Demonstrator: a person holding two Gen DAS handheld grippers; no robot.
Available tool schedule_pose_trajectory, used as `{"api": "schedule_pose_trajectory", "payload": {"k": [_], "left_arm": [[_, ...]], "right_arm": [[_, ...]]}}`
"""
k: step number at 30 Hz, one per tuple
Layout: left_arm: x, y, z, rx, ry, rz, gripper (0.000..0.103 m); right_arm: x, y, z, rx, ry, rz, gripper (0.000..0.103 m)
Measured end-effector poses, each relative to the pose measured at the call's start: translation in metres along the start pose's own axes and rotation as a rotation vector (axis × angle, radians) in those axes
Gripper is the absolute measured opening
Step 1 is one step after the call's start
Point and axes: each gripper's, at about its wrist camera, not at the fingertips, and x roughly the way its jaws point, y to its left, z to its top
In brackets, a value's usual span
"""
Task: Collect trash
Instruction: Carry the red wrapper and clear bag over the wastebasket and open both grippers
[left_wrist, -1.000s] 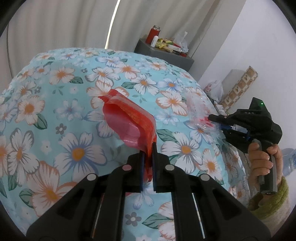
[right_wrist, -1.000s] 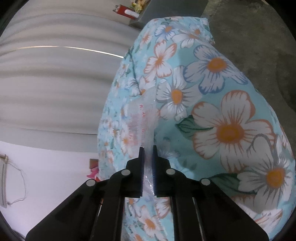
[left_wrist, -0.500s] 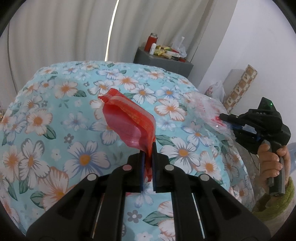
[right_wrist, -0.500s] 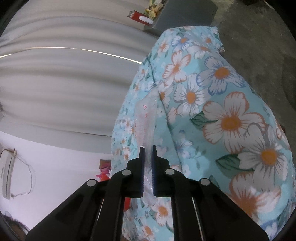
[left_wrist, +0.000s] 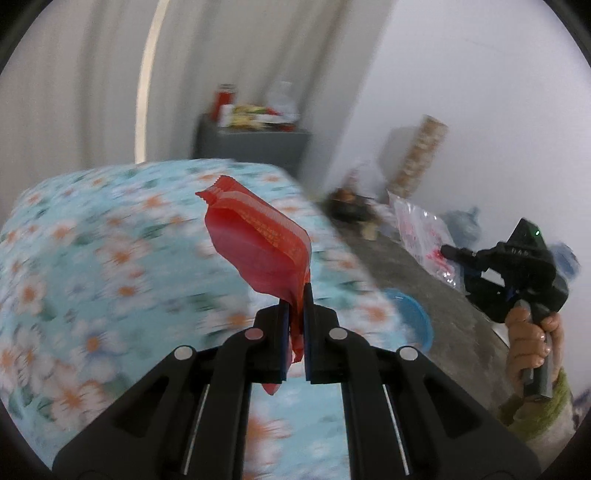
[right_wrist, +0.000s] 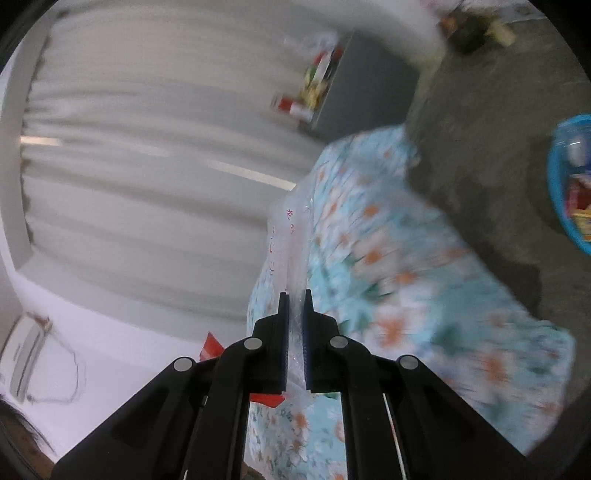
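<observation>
the left wrist view looks along the left gripper (left_wrist: 295, 295), whose jaws are pinched on the lower corner of a red wrapper (left_wrist: 258, 243). the wrapper stands up and leans to the left above the jaws, glossy and translucent, puffed in the middle, with a crimped, zigzag top edge and a band of small print down one side. it is held in the air over a bed (left_wrist: 92, 277) covered in light blue cloth with white and orange flowers, blurred here.

only this view shows the right gripper (left_wrist: 448, 253) from outside: a black tool at the right edge, gripped by a hand (left_wrist: 532, 343) with a green sleeve cuff below it. a clear plastic bag (left_wrist: 421, 232) with red print hangs from its tip above the grey floor. a blue basin (left_wrist: 413, 317) sits on the floor just beyond the bed's edge.

the right wrist view, turned sideways, looks along the right gripper (right_wrist: 294, 299). its jaws are pressed onto the clear plastic bag (right_wrist: 288, 240), a thin crinkled film with small pink characters, rising from the jaws in front of the bed (right_wrist: 424, 295) and a pale curtain (right_wrist: 147, 166). only here can the inside of the blue basin (right_wrist: 569, 199) be seen, at the right edge, holding red and yellow packets too blurred to tell apart.

both views show a grey cabinet (left_wrist: 255, 146) with bottles and packets on top, near the curtain.
</observation>
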Motion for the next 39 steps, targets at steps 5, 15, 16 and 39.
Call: {"api": "schedule_pose_trajectory", "payload": {"k": [5,15,16,39], "left_arm": [[0.039,-0.065,0.017,0.127,0.091,-0.144,0.004],[0.180,-0.205,0.017,0.326,0.401,-0.296,0.004],[0.205,-0.218,0.012,0.333,0.469,-0.310,0.004],[0.472,-0.288,-0.069,0.411,0.803,-0.131,0.050]], "right_arm": [[-0.107,-0.046,0.000,0.066,-0.225,-0.061,0.007],[-0.192,-0.164,0.001,0.265,-0.442,-0.281,0.007],[-0.192,-0.176,0.003,0.276,-0.446,-0.321,0.007],[-0.103,-0.381,0.076,0.467,-0.267,-0.652,0.053]]}}
